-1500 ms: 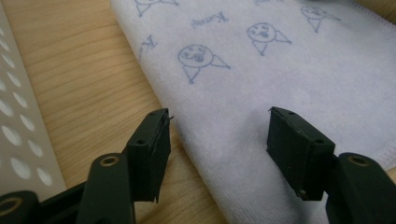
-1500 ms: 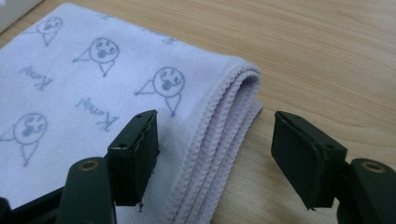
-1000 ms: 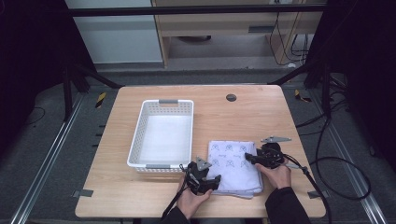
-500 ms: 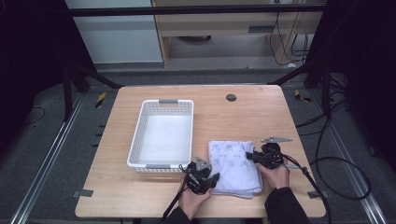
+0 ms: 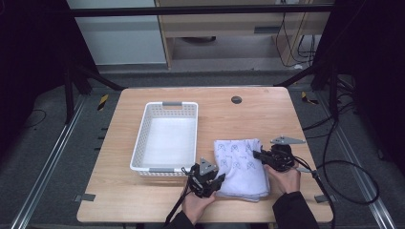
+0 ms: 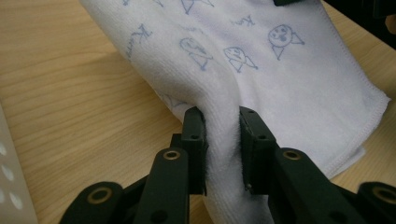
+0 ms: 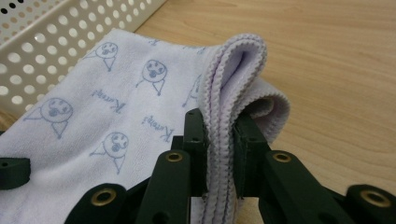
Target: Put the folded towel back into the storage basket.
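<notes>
The towel [image 5: 242, 164] is a folded white cloth printed with small blue cartoon figures and lettering. It lies flat on the table's near right part, just beside the white basket. Its stitched edges are layered. One near corner and one right-hand edge are pinched up into raised folds.
</notes>
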`<state>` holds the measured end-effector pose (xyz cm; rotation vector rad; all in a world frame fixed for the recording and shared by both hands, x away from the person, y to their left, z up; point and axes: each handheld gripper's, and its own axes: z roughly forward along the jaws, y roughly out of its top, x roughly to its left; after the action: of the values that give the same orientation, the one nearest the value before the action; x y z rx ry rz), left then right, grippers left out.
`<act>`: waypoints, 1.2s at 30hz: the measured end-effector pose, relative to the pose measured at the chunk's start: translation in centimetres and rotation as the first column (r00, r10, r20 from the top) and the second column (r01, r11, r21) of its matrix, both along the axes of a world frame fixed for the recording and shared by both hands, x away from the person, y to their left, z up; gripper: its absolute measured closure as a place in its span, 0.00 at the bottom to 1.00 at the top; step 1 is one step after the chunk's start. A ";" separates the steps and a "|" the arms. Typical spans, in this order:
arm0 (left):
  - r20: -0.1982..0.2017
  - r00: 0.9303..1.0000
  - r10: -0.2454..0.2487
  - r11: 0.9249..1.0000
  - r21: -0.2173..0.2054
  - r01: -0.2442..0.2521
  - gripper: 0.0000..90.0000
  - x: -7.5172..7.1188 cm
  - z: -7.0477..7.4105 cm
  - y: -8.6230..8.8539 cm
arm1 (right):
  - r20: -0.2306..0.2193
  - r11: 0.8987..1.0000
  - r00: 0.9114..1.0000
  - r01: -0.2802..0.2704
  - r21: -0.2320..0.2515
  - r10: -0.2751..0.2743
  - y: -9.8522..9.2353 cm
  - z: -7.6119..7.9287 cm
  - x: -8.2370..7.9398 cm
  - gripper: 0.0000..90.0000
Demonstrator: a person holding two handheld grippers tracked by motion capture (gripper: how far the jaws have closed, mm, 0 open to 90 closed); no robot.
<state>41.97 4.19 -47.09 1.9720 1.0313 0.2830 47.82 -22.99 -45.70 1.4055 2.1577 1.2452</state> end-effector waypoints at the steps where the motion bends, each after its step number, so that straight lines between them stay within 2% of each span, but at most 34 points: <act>1: 0.008 1.000 -0.001 1.000 0.000 0.001 0.81 0.0 0.2 0.0 | 0.010 1.000 1.000 -0.001 -0.003 0.001 0.0 0.3 -0.1 0.87; 12: 0.059 0.998 -0.023 1.000 -0.001 0.023 0.81 0.1 2.7 0.2 | 0.074 1.000 0.997 0.013 0.008 -0.014 -0.2 2.5 -0.6 0.87; 14: 0.069 0.997 -0.022 1.000 -0.011 0.023 0.81 0.1 3.3 0.4 | 0.086 1.000 0.996 0.016 0.022 -0.018 -0.2 2.9 -0.7 0.87; 27: 0.143 0.989 -0.027 0.999 -0.021 0.030 0.82 0.3 7.1 0.9 | 0.190 0.999 0.981 0.034 0.031 -0.039 0.1 6.4 -1.1 0.87; 36: 0.180 0.983 -0.026 0.999 -0.015 0.029 0.81 0.4 8.9 1.2 | 0.230 0.998 0.972 0.046 0.031 -0.052 0.5 8.0 -1.0 0.87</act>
<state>42.38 5.36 -38.23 1.9048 0.8864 0.4273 46.77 -22.47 -37.66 1.2462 1.9467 1.3497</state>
